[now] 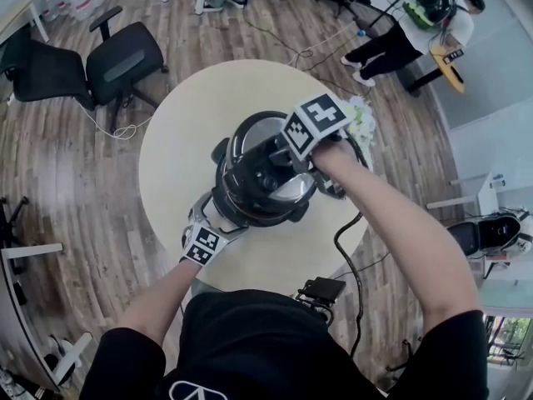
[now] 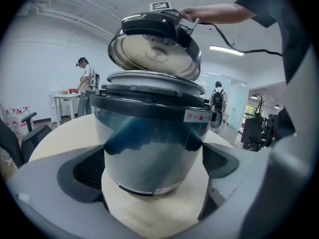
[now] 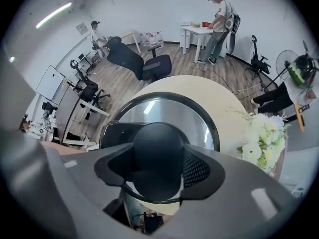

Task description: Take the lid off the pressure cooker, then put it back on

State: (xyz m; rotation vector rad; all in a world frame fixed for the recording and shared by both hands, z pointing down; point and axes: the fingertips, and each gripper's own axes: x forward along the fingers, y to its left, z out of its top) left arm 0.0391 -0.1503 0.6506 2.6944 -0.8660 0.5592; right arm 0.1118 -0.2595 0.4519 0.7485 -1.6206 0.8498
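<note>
Pressure cooker: one, standing on the round tabletop (image 1: pixel 179 165) near the middle; its body (image 2: pixel 149 143) is upright, with a dark band round the rim.
Lid: one, off the pot and held in the air just above it, tilted so that its pale underside (image 2: pixel 154 46) shows in the left gripper view; it does not touch the rim there.
Lid knob: one round black knob (image 3: pixel 155 151) at the middle of the shiny lid top.
Right tongs: one pair (image 3: pixel 157 171), clamped on the knob, a pad on each side of it; the marker cube (image 1: pixel 312 123) sits above the hand at the far right of the cooker.
Left tongs: one pair (image 2: pixel 154 173), at the near left of the cooker, closed against the lower body, one dark pad (image 2: pixel 87 171) at each flank.
Arms: two bare forearms reach in from the near side, the right one (image 1: pixel 400 223) longer in view.
Flowers: one bunch of white blooms (image 3: pixel 259 141) on the tabletop, just right of the cooker.
Cable: one black cable (image 1: pixel 343 240) runs over the near right edge of the tabletop.
Chairs: two black office chairs (image 1: pixel 125 57) on the wooden floor, far left.
Other people: one seated at the far right (image 1: pixel 412 32) in the head view; two standing in the left gripper view, one at the far left (image 2: pixel 85 83), one at the right (image 2: pixel 217 101).
</note>
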